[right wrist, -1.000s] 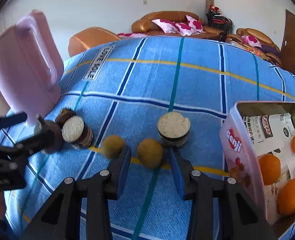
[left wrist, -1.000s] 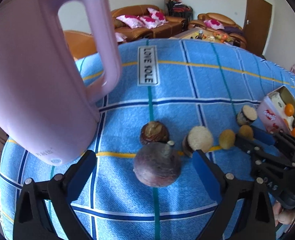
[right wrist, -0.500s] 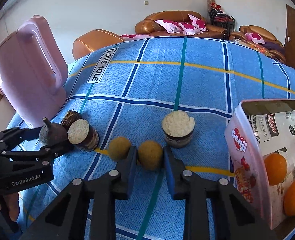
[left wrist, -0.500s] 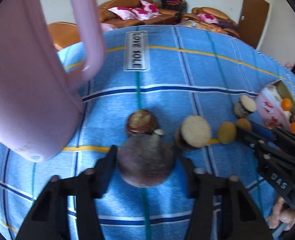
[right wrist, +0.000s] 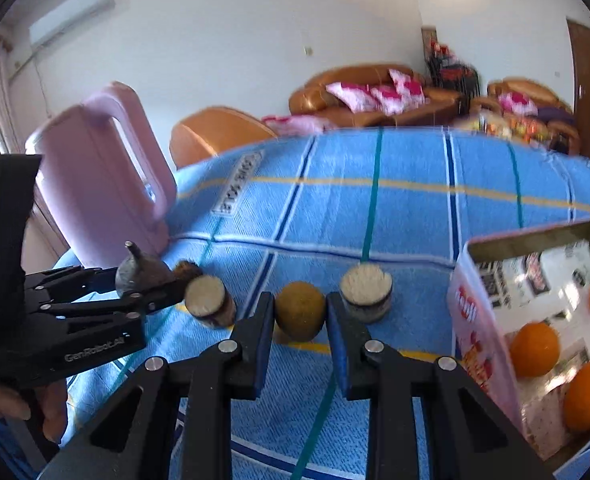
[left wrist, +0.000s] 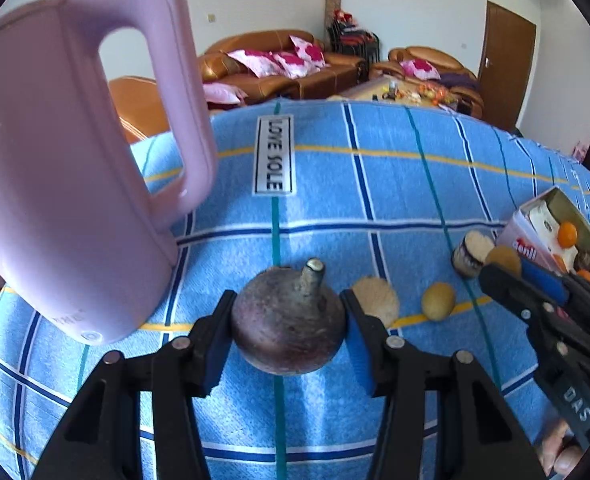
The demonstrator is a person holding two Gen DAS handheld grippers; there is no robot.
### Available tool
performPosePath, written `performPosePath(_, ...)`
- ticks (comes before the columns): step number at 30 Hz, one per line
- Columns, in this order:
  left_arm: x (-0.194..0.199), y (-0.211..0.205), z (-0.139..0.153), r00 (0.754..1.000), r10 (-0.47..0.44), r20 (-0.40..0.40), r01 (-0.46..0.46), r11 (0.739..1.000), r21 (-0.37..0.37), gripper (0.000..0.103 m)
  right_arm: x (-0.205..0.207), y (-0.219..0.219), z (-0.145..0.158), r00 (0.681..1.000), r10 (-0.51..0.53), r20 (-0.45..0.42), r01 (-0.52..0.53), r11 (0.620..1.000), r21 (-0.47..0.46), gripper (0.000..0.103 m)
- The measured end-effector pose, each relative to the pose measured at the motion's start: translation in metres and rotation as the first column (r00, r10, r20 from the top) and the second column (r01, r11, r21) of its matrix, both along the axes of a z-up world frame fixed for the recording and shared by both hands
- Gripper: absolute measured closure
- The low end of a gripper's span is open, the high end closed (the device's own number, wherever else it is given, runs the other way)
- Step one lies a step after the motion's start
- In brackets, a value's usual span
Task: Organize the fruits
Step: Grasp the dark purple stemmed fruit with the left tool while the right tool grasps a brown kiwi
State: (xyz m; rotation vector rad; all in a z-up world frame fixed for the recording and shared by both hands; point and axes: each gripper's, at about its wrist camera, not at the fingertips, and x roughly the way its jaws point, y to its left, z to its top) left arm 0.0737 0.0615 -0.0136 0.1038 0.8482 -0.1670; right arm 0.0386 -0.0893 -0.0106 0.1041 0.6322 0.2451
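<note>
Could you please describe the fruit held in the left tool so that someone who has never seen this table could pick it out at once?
Start at the tall pink jug on the blue checked tablecloth. Just right of its base, the left tool is shut on a dark purple-brown round fruit. Unlike the small yellow-brown fruits and flat-topped cut pieces to its right, it is larger, darker, and has a short grey stem.

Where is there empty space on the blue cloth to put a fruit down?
Free: the wide stretch of blue cloth beyond the fruit row, between the pink jug and the tin box. Crowded: the yellow stripe, where both grippers and cut pieces sit.
</note>
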Motion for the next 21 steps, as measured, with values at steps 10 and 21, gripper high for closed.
performPosePath(10, -0.007, -0.007, 0.012, 0.994, 0.020, 0.107, -0.019, 1.000, -0.008, 0.050, -0.017, 0.009, 0.017, 0.982, -0.030, 0.185, 0.054, 0.990, -0.128, 0.075)
performPosePath(21, -0.011, 0.000, 0.018, 0.967, 0.128, 0.220, -0.105, 0.988, -0.113, 0.050, -0.018, 0.007, 0.015, 0.982, -0.045, 0.183, 0.068, 0.990, -0.121, 0.075)
